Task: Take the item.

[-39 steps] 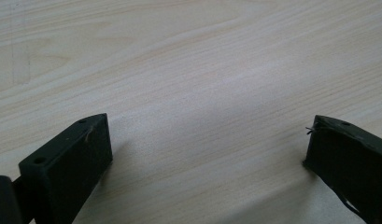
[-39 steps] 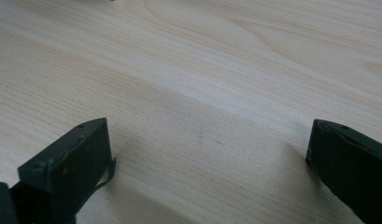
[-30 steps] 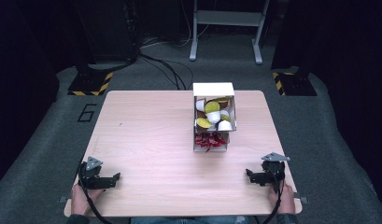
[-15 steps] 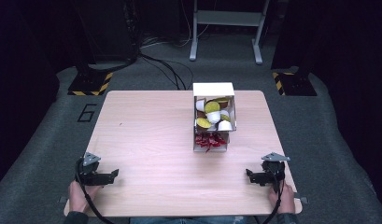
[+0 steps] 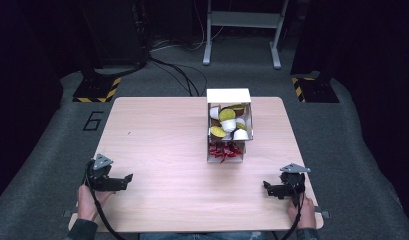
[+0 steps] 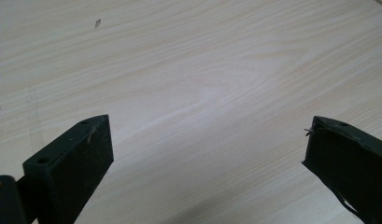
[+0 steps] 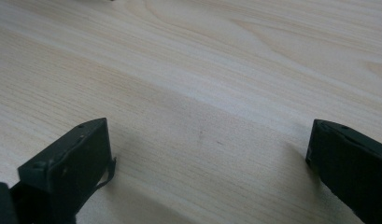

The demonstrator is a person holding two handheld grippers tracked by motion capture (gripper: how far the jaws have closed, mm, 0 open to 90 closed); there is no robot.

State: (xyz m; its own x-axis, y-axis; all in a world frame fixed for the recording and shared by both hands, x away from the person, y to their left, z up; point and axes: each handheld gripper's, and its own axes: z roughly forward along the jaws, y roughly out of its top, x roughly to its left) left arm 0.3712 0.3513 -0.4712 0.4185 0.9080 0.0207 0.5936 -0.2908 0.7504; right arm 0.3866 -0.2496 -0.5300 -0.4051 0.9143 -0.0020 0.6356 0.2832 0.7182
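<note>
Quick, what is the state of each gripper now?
Left gripper: open, jaws wide apart, holding nothing, above the table.
Right gripper: open, jaws wide apart, holding nothing.

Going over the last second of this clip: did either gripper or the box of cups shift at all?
The left gripper drew back a little toward the table's near left corner a second ago, then edged forward to about its starting spot. Its jaws stand wide open over bare wood, holding nothing. The right gripper stayed put near the right corner, also open and empty. The white box with its cups and red pieces did not move.
</note>
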